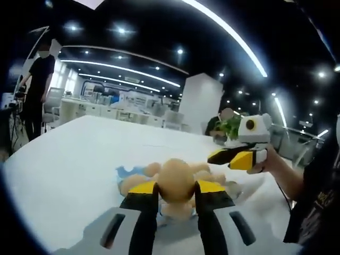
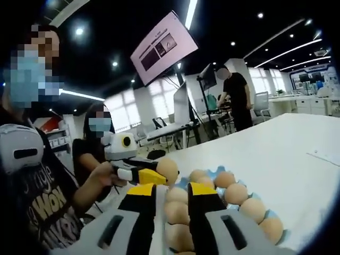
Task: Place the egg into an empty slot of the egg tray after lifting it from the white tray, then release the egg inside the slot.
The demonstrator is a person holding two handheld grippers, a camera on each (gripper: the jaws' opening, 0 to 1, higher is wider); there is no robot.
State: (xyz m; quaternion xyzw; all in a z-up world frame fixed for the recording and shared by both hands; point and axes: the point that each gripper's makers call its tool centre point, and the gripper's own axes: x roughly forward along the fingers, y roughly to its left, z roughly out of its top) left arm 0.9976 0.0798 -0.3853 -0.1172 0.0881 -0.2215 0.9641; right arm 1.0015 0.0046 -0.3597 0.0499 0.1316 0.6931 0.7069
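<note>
A tan egg [image 1: 176,179] sits between the yellow-tipped jaws of my left gripper [image 1: 177,187], which is shut on it above the table. In the right gripper view that same left gripper [image 2: 157,175] comes in from the left, held by a hand, with the egg [image 2: 168,169] at its tips just beside the egg tray. The blue egg tray [image 2: 271,215] holds several eggs [image 2: 236,194] in rows. My right gripper [image 2: 172,190] hovers over the tray's near end, jaws apart and nothing held. It also appears as the right gripper [image 1: 236,158] at the right, above the tray [image 1: 125,171].
The white table [image 1: 74,159] stretches away to the left and far side. A sheet of paper [image 2: 324,155] lies on it at the right. A person [image 2: 236,98] stands at the far end, and others sit close on the left. A small plant [image 1: 229,126] stands behind.
</note>
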